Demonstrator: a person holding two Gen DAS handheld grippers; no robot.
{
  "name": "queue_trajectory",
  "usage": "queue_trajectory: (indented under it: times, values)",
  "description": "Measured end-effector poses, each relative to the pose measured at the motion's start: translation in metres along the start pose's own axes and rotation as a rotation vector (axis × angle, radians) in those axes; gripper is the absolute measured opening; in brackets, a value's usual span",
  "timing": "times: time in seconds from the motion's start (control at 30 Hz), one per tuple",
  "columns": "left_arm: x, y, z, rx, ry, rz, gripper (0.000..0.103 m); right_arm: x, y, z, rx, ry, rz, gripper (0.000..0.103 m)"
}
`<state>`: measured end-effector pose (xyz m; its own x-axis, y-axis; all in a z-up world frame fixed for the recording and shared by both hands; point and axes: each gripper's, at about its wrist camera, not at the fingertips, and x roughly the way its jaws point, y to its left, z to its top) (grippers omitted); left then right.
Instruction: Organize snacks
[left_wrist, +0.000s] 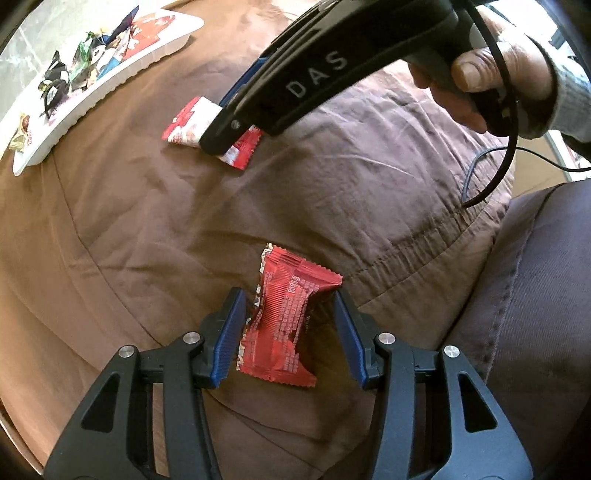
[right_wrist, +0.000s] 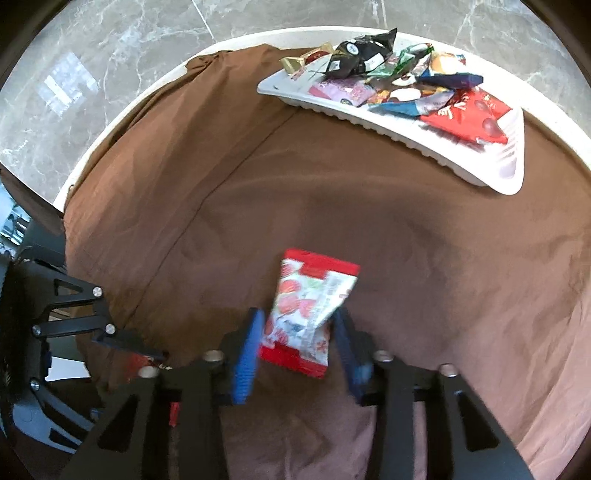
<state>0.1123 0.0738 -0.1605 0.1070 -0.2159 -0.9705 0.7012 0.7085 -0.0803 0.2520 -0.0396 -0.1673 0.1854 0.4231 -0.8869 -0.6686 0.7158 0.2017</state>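
A crumpled red snack packet (left_wrist: 284, 317) lies on the brown cloth between the fingers of my left gripper (left_wrist: 289, 293). The left pad rests against its edge, a dark gap shows beside the right pad, and the gripper is open. Farther up the cloth, my right gripper (left_wrist: 218, 125) points down onto a white-and-red snack packet (left_wrist: 184, 123). In the right wrist view both blue pads of that gripper (right_wrist: 298, 312) press the sides of the packet (right_wrist: 306, 306), which is pinched at its waist. The left gripper's finger (right_wrist: 125, 341) shows at the lower left.
A white tray (right_wrist: 369, 118) holding several mixed wrapped snacks sits at the far side of the round table (right_wrist: 110, 122); it also shows at the upper left, tray (left_wrist: 74, 114). A hand (left_wrist: 480, 81) holds the right gripper, its black cable (left_wrist: 506, 158) trailing. Purple-grey fabric (left_wrist: 535, 295) borders the right.
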Motion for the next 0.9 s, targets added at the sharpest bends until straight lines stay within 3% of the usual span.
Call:
queue_trajectory:
  times: [0.13,0.17,0.23,0.33,0.4,0.63,0.77,0.9]
  values:
    - [0.001,0.0,0.001,-0.005,-0.015,0.017,0.044,-0.001,-0.003,-0.001,0.003,-0.002,0.014,0.035]
    - [0.002,-0.002,0.002,-0.01,-0.02,0.031,0.036,-0.001,-0.004,-0.002,0.003,-0.002,0.017,0.034]
    - [0.002,0.005,0.004,-0.04,-0.027,0.026,0.031,-0.004,-0.006,-0.005,0.016,-0.001,0.037,0.033]
    - [-0.001,0.017,0.003,-0.1,-0.047,-0.006,0.03,-0.005,-0.012,-0.004,0.045,-0.003,0.068,0.03]
    - [-0.003,0.023,0.002,-0.115,-0.053,-0.01,0.03,-0.008,-0.017,-0.006,0.069,-0.009,0.098,0.022]
    - [-0.011,0.043,0.001,-0.16,-0.068,-0.035,0.03,-0.011,-0.025,-0.009,0.099,-0.015,0.113,0.021]
    - [-0.017,0.051,-0.002,-0.172,-0.072,-0.05,0.03,-0.012,-0.011,-0.006,0.041,-0.021,0.07,0.024]
    - [-0.019,0.056,-0.003,-0.178,-0.075,-0.055,0.03,-0.001,0.002,-0.001,-0.022,0.001,0.007,0.036]
